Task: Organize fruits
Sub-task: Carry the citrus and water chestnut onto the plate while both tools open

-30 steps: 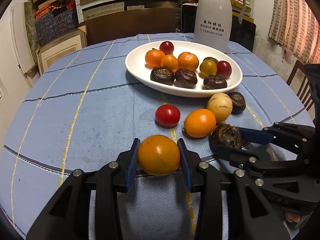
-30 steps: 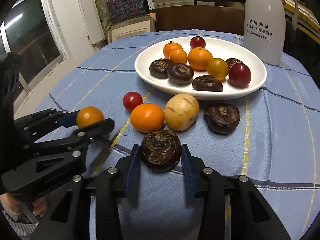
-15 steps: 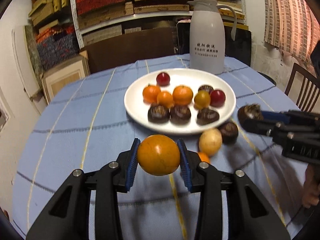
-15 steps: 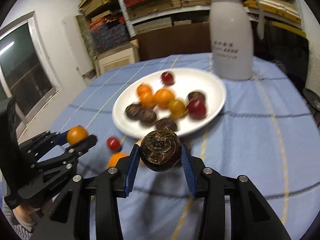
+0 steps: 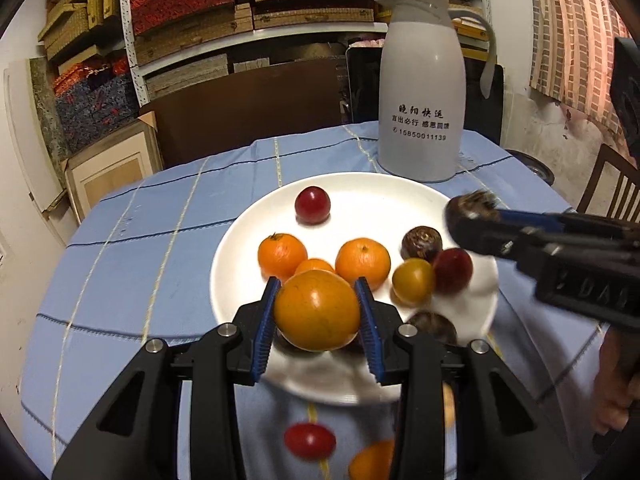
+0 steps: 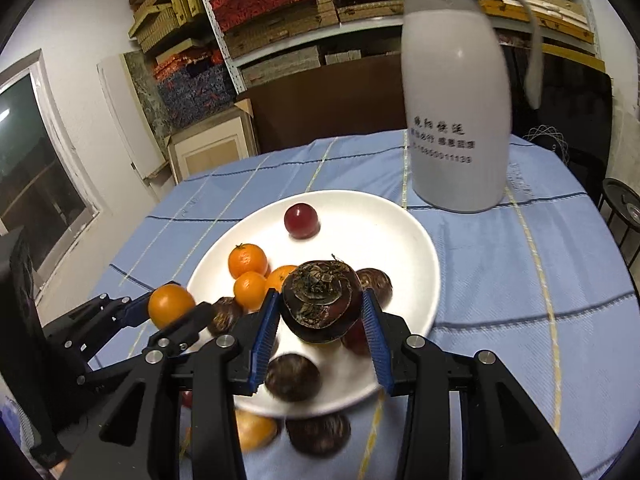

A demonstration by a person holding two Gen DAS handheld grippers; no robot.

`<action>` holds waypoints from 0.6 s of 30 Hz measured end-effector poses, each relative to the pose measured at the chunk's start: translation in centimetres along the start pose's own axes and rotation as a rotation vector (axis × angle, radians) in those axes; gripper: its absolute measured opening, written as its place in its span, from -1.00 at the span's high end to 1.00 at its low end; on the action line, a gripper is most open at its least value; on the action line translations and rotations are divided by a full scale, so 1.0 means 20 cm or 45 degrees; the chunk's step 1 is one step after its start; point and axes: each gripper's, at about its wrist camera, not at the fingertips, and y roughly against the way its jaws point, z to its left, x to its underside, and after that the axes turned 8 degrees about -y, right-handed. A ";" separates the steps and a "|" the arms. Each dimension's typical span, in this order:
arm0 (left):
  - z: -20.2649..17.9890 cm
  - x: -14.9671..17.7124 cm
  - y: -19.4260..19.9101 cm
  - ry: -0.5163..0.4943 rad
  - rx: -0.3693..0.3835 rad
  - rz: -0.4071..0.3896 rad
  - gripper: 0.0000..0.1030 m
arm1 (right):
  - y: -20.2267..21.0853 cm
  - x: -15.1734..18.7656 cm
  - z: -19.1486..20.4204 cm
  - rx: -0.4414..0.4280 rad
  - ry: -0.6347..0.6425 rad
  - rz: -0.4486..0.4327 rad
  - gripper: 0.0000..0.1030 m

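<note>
Plate [image 5: 240, 264] is mostly loaded. Left gripper [image 5: 317, 310] clamps an orange [image 5: 316, 310], right gripper [image 6: 320, 306] a dark chestnut-like fruit [image 6: 320, 300], both over it; a few strays [image 5: 310, 440] left on the cloth.

Dim warm indoor light; heavy fisheye bending and dark corners; motion blur smears nearer fruit and plate edges.

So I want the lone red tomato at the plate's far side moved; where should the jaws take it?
Grip the red tomato across its round middle, coming from above: it sits alone on the white plate, its flanks free.
</note>
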 end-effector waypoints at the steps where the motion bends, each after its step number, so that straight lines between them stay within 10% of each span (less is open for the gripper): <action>1: 0.00 -0.01 -0.03 0.000 0.003 0.003 0.29 | -0.04 -0.01 0.01 0.004 0.005 0.007 0.18; 10: -0.03 -0.03 -0.25 0.026 0.055 0.058 0.27 | -0.20 -0.02 0.00 0.068 0.048 0.042 0.08; 18: -0.02 0.04 -0.11 0.059 0.017 0.018 -0.19 | 0.01 0.02 0.01 0.038 0.035 -0.051 0.02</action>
